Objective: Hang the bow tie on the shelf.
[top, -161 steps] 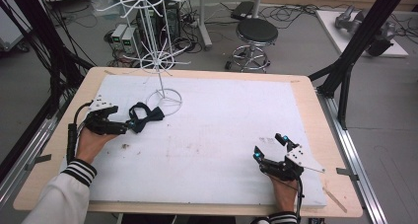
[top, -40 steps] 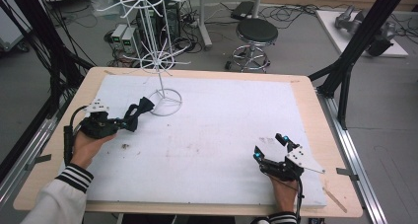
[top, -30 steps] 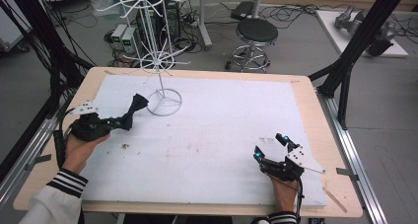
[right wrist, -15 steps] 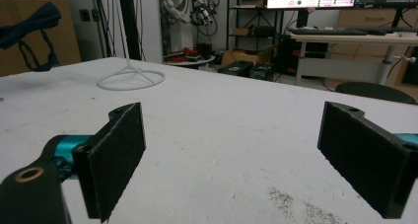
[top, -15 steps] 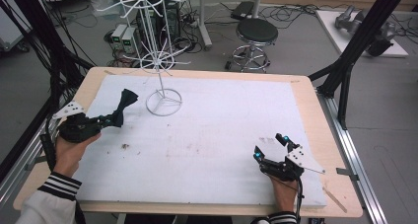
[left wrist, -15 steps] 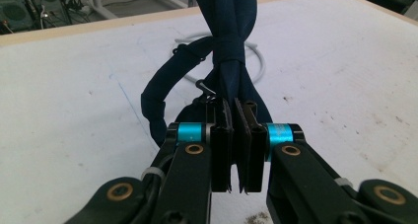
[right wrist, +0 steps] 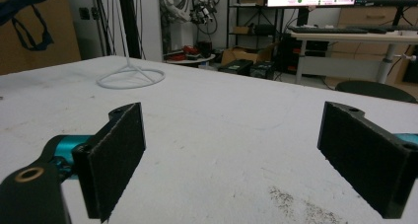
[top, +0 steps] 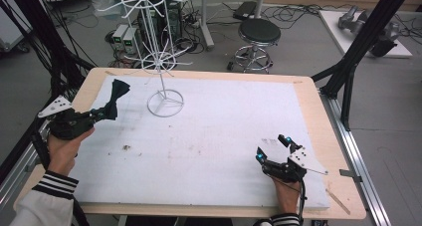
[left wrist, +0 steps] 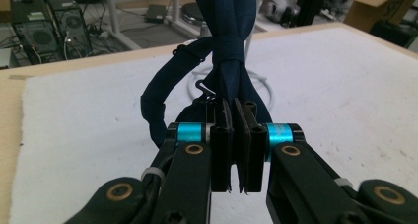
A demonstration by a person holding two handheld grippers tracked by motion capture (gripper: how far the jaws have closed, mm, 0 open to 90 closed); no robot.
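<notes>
Left gripper [top: 99, 114] is pinching a dark navy bow tie [top: 113, 99] at its knot, jaws pressed together on the fabric, the tie clear of the white foam mat [top: 224, 136]. In the left gripper view the neck strap [left wrist: 165, 93] is looping free beside the pads [left wrist: 223, 130], a small hook showing; holding at the knot is probably leaving that strap free for catching a peg. The white wire display rack [top: 161, 66] is standing just beyond. Right gripper [top: 272, 147] is resting low on the mat near the front edge, jaws wide apart and holding nothing, well apart from the tie.
</notes>
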